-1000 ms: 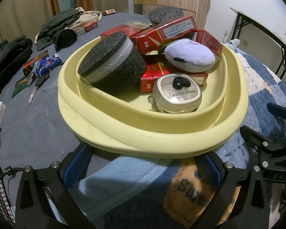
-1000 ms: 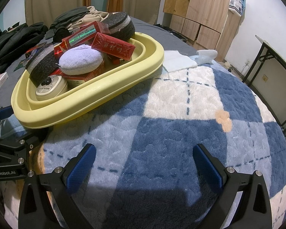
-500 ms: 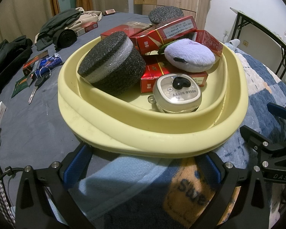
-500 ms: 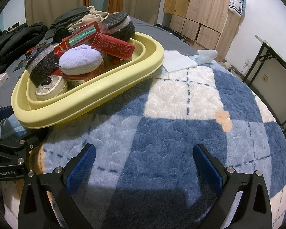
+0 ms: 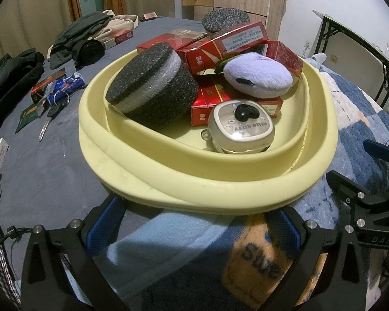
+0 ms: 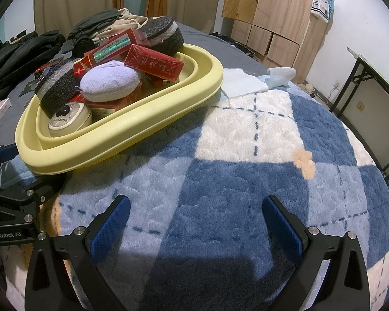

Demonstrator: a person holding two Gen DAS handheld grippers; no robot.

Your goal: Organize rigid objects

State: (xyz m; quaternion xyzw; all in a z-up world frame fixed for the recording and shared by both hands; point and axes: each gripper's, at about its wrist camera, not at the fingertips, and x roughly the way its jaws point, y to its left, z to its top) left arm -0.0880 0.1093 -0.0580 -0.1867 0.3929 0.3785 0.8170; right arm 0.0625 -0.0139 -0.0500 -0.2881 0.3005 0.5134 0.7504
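Observation:
A pale yellow basin [image 5: 194,189] [image 6: 132,129] sits on the bed. It holds a black-and-white foam puck [image 5: 153,90], several red boxes [image 5: 225,46], a lilac plush pad [image 5: 259,77] and a round silver Hello Kitty case [image 5: 242,129]. A second foam puck [image 6: 163,35] rests at the basin's far end. My left gripper [image 5: 194,223] is open and empty, its fingers just below the basin's near rim. My right gripper [image 6: 194,220] is open and empty over the blue-and-white blanket [image 6: 246,181], to the right of the basin.
Keys [image 5: 51,114], small packets and a red box [image 5: 48,85] lie on the grey sheet left of the basin. Dark clothes [image 5: 85,44] are piled at the back left. A light blue cloth [image 6: 243,83] lies past the basin. A folding table [image 6: 370,83] stands at right.

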